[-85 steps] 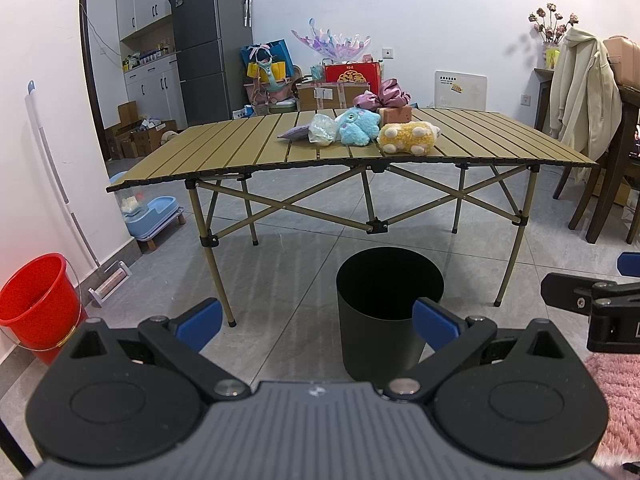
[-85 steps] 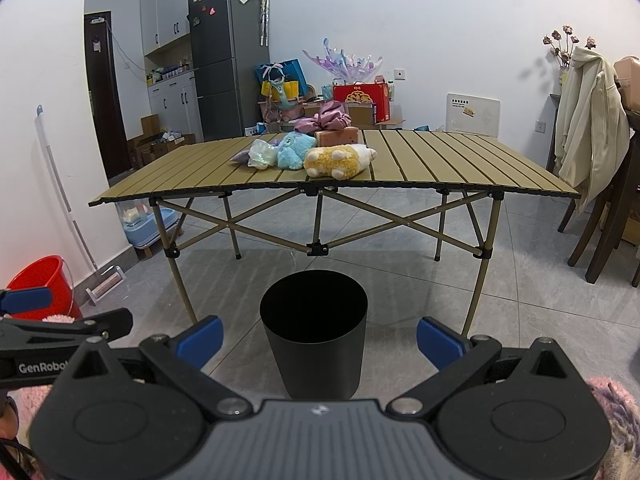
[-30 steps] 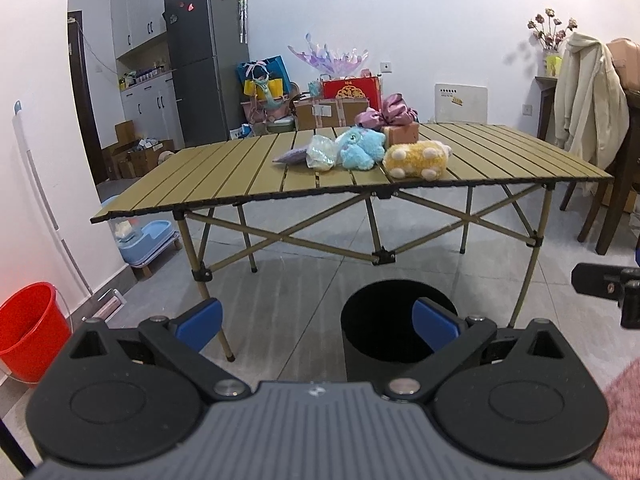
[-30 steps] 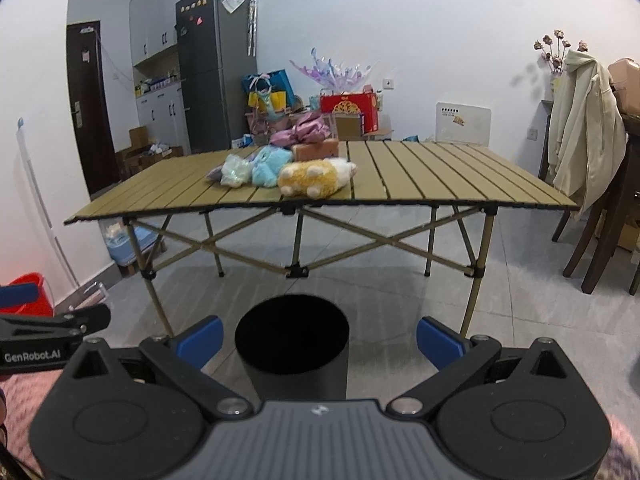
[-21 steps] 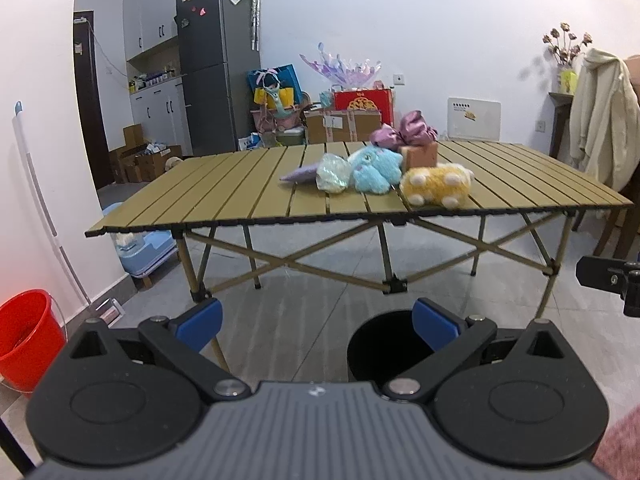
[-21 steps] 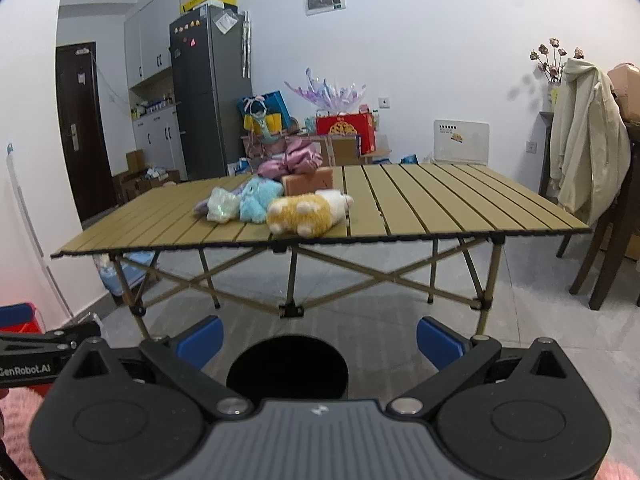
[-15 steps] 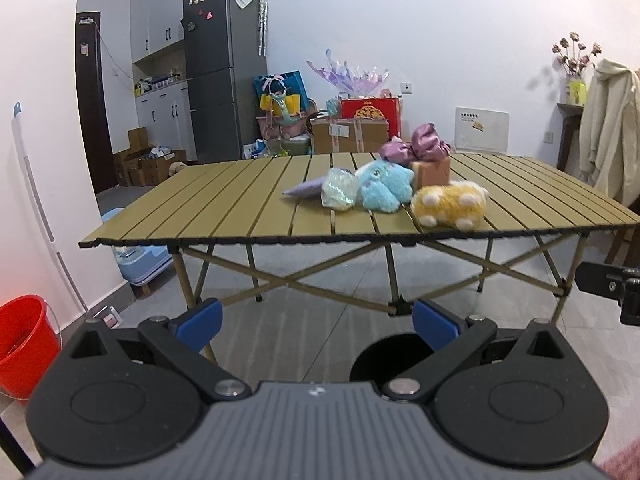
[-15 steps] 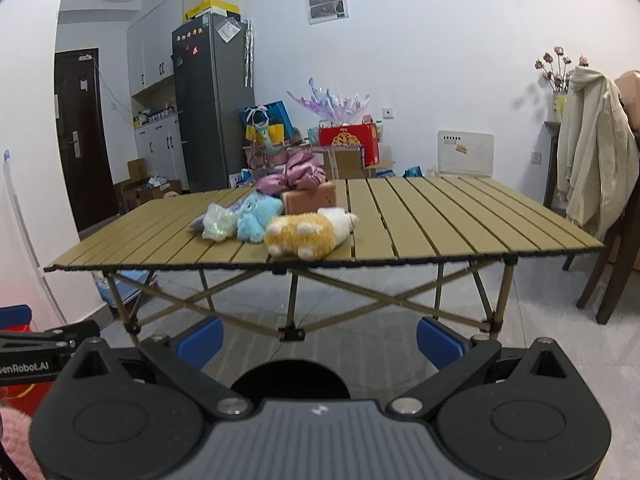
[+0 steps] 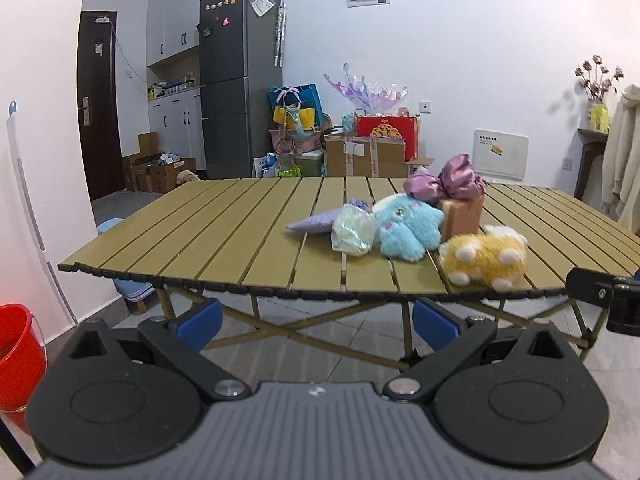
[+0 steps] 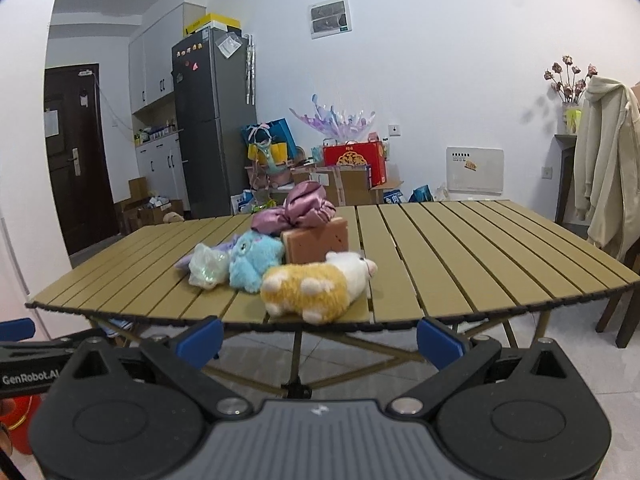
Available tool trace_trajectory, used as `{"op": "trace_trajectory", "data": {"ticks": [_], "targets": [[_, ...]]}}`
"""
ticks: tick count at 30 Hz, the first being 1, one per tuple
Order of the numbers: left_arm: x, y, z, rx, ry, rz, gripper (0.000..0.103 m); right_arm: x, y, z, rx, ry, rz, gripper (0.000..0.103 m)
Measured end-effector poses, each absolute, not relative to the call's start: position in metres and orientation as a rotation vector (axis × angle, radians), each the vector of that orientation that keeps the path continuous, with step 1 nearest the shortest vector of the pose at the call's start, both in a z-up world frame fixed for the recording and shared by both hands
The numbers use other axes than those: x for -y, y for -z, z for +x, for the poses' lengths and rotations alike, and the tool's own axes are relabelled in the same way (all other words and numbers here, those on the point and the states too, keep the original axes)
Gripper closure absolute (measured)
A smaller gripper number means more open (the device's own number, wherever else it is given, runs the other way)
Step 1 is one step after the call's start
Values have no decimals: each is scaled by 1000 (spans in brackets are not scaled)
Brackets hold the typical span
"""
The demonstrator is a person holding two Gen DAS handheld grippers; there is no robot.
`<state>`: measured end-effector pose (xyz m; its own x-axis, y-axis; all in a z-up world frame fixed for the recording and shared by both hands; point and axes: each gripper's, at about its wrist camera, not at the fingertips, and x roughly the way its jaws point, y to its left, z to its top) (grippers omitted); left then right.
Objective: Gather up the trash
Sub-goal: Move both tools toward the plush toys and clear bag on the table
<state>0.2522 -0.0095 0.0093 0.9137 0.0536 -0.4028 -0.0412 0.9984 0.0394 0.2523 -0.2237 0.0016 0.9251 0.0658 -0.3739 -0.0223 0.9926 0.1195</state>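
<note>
Blue-padded left gripper (image 9: 318,320) and right gripper (image 10: 320,334) both spread wide, empty, short of the slatted table (image 10: 460,248). On it, a crinkly plastic wrapper (image 10: 207,266) lies beside the blue plush (image 10: 254,260).

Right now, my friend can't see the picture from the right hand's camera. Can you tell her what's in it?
The open right gripper points at a slatted folding table, holding nothing. On the table lie a yellow and white plush toy, a blue plush toy, a crinkly clear wrapper and a brown box with a purple bow. A grey fridge stands behind.
</note>
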Motion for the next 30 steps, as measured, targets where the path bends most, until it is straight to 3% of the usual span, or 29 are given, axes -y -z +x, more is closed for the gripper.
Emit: {"op": "trace_trajectory", "data": {"ticks": [30], "targets": [[-18, 4, 377, -403, -86, 22, 0, 171, 43, 403, -388, 83, 81, 0]]}}
